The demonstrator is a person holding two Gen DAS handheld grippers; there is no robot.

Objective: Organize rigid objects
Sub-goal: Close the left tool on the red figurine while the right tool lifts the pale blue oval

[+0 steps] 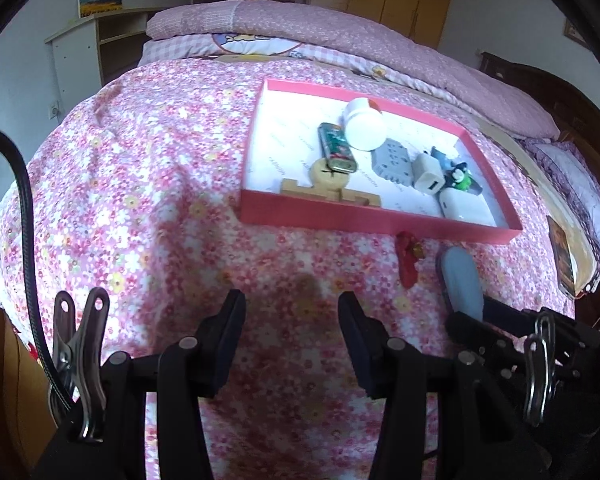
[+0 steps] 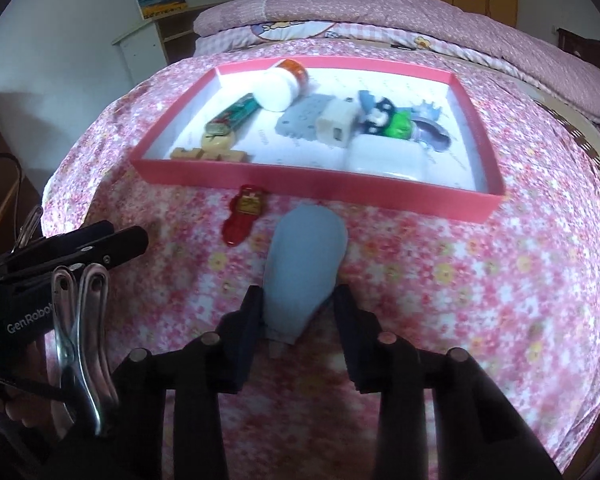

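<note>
You're mid-pick on the pale blue-grey rounded oblong object (image 2: 305, 268), which lies on the pink floral bedspread (image 2: 440, 280) just in front of the shallow pink cardboard tray (image 2: 316, 190). Your right gripper (image 2: 298, 312) straddles its near, narrow end with the jaws set narrow; the left pad looks to be touching, but a sliver of gap shows on the right side, so I can't tell whether it's actually clamped yet. Your left gripper (image 1: 292, 340) hangs wide apart over bare bedspread, holding nothing.

Judged from the layout, most pieces are already in the tray: white plastic bottle with an orange cap (image 2: 280, 84), green printed tin (image 2: 232, 118), grey block (image 2: 304, 122), white charger cube (image 2: 336, 128), white rounded case (image 2: 384, 158), wooden toy figure (image 2: 216, 150) and a small black, white and green figurine (image 2: 388, 120). Two remain outside: the blue-grey piece and the small red flat car-shaped trinket (image 2: 246, 216) just beside it, near the tray wall.

Next move likely needs a firm close, a lift clear of the tray's front wall, then a drop into a free patch.

Hard to read:
- What the blue-grey object is; its near tip sits between the fingers.
- The bluish-purple piece behind the figurine is blurred.
- The tray's near floor is hidden behind its front wall.
</note>
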